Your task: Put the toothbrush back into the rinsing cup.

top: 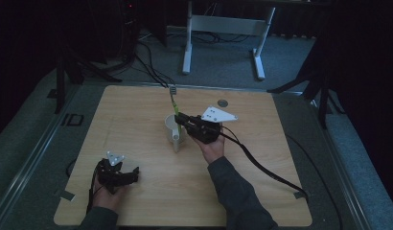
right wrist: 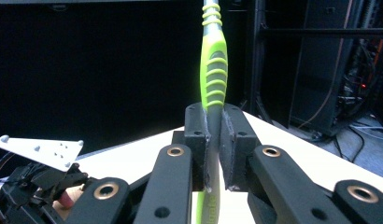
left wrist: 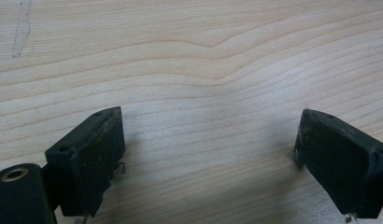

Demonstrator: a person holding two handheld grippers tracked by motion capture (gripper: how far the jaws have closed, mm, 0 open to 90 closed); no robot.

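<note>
High view: my right tool (top: 181, 119) is clamped tight on a green-and-grey plastic toothbrush (top: 174, 103), handle end dipping into the white ceramic mug (top: 172, 128) mid-table | left tool (top: 121, 173) gapes wide, holding nothing, over the light wooden table (top: 261, 158) | risk: tilted brush could lever against the rim, tipping the mug.

Probably a dim lab: black tripods (top: 70, 72), cables (top: 151, 67), wooden table (top: 151, 201).
</note>
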